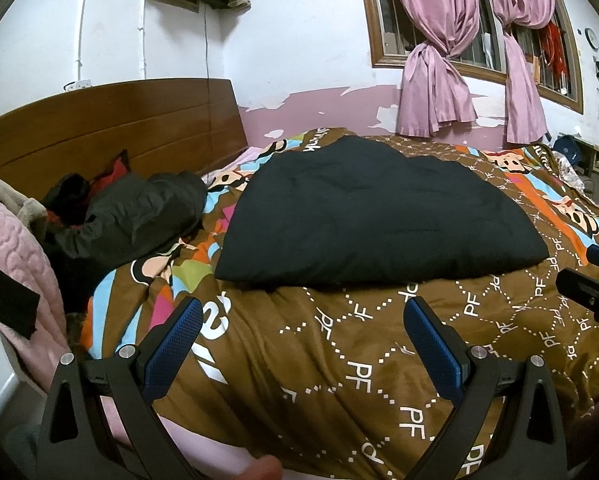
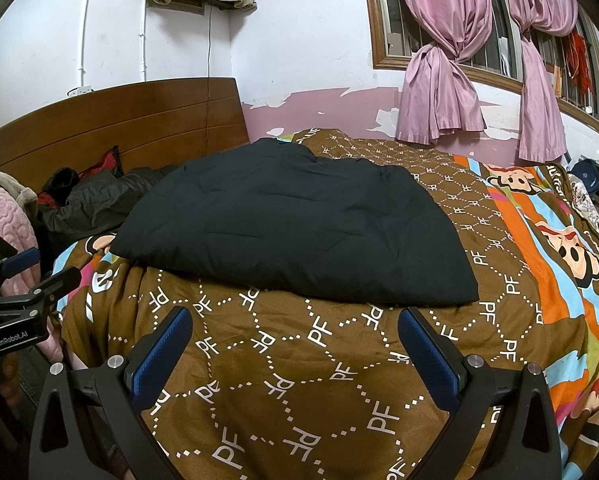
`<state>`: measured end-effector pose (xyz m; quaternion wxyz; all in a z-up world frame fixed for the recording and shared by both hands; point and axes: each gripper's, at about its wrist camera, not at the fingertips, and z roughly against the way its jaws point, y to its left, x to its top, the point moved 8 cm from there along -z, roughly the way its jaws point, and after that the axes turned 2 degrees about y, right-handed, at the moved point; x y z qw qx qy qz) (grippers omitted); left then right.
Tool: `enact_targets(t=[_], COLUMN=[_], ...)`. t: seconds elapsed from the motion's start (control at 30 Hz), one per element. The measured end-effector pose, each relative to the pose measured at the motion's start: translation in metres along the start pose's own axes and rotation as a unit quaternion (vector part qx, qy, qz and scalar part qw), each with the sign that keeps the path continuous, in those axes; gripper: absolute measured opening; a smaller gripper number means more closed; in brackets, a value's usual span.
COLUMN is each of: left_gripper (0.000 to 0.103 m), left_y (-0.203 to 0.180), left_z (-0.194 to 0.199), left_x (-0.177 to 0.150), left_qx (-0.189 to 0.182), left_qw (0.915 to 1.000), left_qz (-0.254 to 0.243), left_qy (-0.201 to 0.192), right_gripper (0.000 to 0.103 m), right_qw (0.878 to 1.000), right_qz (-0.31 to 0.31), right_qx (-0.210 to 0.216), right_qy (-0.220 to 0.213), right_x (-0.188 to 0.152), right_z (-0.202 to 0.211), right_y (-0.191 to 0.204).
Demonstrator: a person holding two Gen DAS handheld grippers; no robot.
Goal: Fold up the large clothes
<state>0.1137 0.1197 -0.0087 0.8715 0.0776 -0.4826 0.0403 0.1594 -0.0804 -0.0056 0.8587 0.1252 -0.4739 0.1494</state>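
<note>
Our left gripper [image 1: 303, 312] gapes wide, empty; only its view shows the whole grey jacket [image 1: 139, 216] at nine o'clock. One folded black garment [image 2: 295, 220] lies at twelve. Our right gripper [image 2: 295, 322] likewise gapes, empty.

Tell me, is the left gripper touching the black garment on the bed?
Apart. In the left wrist view the left gripper is open, and a strip of brown quilt shows between its fingertips and the black garment's near edge.

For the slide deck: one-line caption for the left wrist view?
Open left tongs hover empty over patterned quilt, facing black garment laid flat.
</note>
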Motion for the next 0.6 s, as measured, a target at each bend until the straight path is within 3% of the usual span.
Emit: enact_targets(t=[0.6], left_gripper=[0.098], left_y=[0.0028], left_z=[-0.0008], left_x=[0.0006], left_qx=[-0.001], left_qw=[0.9999], left_qz=[-0.008], left_qy=[-0.007], right_gripper=[0.103], right_qw=[1.0], right_qz=[0.0], right_qx=[0.0], right_qy=[0.001], right_x=[0.0002], right_z=[-0.0001], right_y=[0.0])
